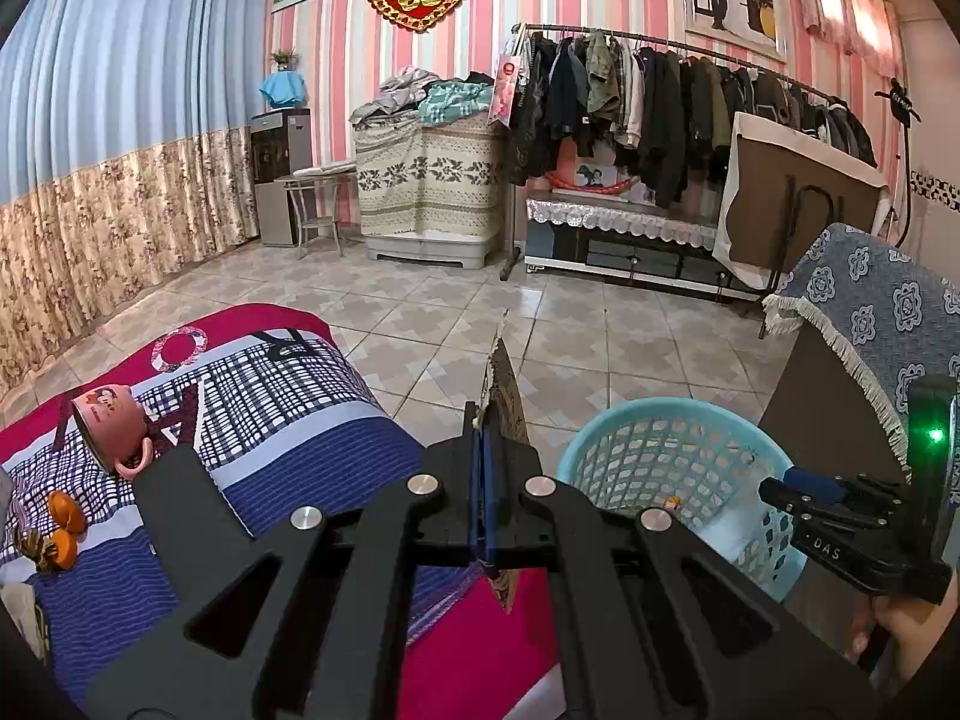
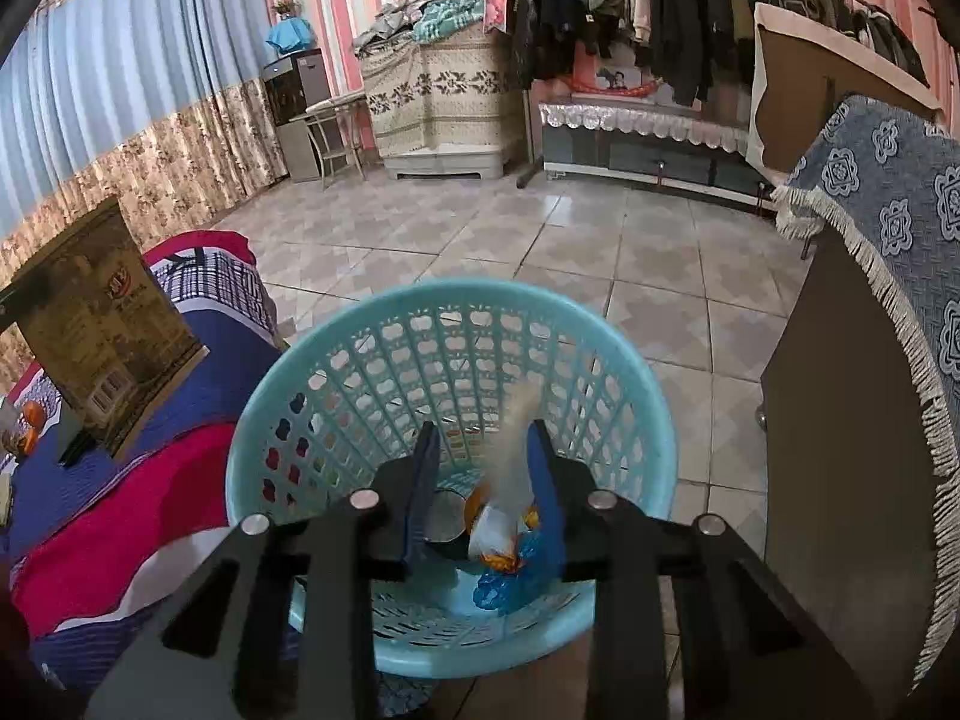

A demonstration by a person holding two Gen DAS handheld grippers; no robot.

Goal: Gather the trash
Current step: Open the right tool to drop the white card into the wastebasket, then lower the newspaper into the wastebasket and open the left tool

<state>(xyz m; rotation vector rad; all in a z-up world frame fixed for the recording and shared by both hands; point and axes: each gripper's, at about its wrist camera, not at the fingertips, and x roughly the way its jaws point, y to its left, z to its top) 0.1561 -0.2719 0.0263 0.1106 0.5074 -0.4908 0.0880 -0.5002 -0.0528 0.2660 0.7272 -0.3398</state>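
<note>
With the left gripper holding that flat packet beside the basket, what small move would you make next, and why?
Probably swing the left gripper right, over the basket, then open it. It is shut on the packet, which hangs over the bed edge, not the basket. The right gripper stands over the basket already, with a wrapper between its fingers.

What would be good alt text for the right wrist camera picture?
The right hand-held gripper hangs over a light blue plastic basket, its jaws apart around a blurred pale wrapper. To the left a brown printed card stands above a patterned bedspread.
</note>
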